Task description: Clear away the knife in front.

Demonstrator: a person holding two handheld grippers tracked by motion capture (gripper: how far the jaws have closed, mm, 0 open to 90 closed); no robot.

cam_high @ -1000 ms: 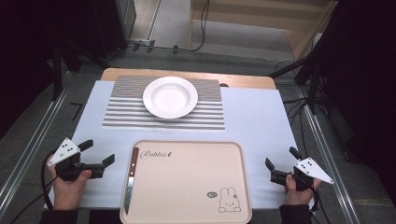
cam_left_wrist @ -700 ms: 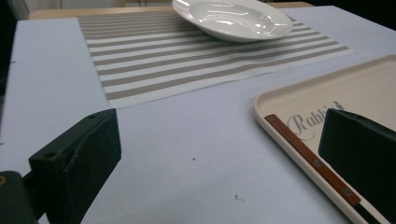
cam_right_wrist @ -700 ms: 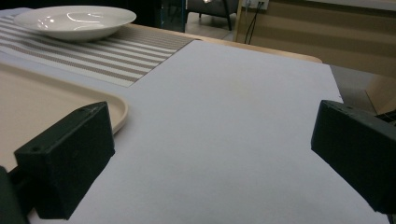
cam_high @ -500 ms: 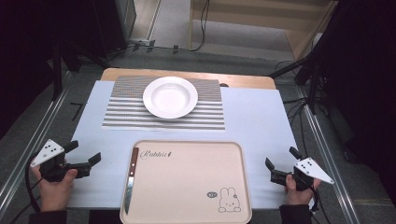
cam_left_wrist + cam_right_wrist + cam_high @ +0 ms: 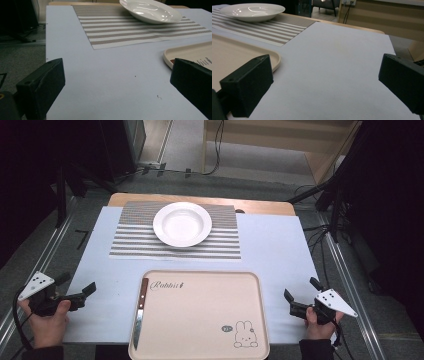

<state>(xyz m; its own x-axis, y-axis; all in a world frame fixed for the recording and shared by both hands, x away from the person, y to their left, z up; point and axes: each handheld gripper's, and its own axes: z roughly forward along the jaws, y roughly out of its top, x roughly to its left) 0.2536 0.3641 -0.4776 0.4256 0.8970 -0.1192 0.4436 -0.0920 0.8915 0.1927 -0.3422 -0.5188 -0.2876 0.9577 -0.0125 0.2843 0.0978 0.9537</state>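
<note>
Fingers on my left gripper (image 5: 77, 287) stand spread and empty, now drawn back to the table's left edge, the right gripper (image 5: 301, 295) likewise agape and unmoved, so the brown-handled knife (image 5: 139, 312) on the beige rabbit-printed plastic tray (image 5: 200, 315) between them lies untouched.

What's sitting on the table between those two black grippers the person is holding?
Seen from the high view, a beige tray lies between the left gripper and right gripper, with a knife lying along the tray's left edge.
</note>
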